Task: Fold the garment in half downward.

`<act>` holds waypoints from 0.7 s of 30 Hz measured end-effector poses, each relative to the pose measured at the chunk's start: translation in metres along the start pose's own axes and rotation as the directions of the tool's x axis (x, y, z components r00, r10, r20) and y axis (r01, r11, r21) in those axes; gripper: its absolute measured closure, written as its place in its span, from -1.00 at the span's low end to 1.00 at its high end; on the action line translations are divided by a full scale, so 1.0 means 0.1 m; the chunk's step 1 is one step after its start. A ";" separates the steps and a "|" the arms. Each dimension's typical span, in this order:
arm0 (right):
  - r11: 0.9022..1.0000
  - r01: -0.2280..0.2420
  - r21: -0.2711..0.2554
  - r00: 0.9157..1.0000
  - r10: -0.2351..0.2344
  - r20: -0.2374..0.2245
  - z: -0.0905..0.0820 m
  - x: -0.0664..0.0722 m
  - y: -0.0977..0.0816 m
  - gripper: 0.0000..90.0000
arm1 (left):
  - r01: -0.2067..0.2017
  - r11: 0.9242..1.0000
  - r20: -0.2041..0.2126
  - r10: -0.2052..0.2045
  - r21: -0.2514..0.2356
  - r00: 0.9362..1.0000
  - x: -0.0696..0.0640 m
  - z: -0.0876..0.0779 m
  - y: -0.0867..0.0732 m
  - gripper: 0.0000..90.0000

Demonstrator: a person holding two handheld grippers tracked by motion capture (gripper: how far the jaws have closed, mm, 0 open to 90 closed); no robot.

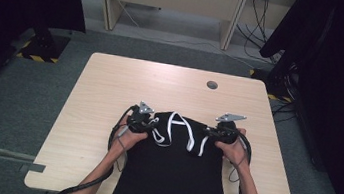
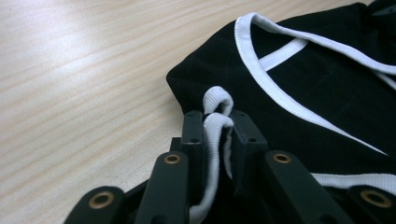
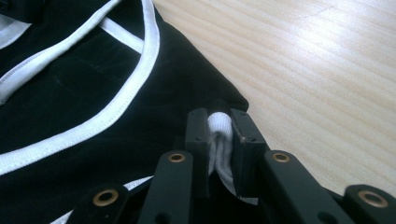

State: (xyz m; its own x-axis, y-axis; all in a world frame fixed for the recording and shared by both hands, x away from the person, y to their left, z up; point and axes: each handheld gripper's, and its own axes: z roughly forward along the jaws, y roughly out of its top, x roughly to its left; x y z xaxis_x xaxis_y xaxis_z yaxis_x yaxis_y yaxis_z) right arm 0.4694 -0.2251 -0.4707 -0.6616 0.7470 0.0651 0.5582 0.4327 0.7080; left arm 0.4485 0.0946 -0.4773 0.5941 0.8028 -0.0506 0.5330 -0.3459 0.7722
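- You had the black garment lying low in the frame's centre on the worktop, hanging over its near edge.
- Your left tool pinched white ribbed trim; your right tool pinched the opposite corner's trim, probably to lift it evenly.

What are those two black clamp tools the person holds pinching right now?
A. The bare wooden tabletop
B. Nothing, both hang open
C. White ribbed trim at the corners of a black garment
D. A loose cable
C: in each gripper view, the black jaws of the left gripper and the right gripper are closed on a fold of white ribbed trim at the far corners of the black garment lying on the table.
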 end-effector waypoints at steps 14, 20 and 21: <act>0.999 0.000 -0.032 1.000 0.001 0.028 -0.12 -0.10 0.15 0.80 | 0.003 1.000 0.018 -0.003 -0.022 1.000 0.04 -0.07 0.15 0.78; 0.999 -0.012 -0.053 0.999 0.013 0.033 -0.15 -0.16 0.26 0.80 | 0.015 0.999 0.015 -0.015 -0.034 1.000 0.05 -0.04 0.23 0.78; 0.998 -0.006 -0.058 0.999 0.008 0.035 -0.17 -0.15 0.28 0.81 | 0.012 0.999 0.014 -0.011 -0.038 1.000 0.06 -0.04 0.25 0.78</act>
State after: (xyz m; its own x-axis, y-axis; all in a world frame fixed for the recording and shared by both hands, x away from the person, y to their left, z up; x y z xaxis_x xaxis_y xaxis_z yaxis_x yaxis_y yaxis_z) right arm 0.4872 -0.2327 -0.4401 -0.6391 0.7677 0.0460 0.5323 0.3983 0.7470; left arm 0.4626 0.0924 -0.4558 0.5966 0.7996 -0.0686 0.5169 -0.3175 0.7950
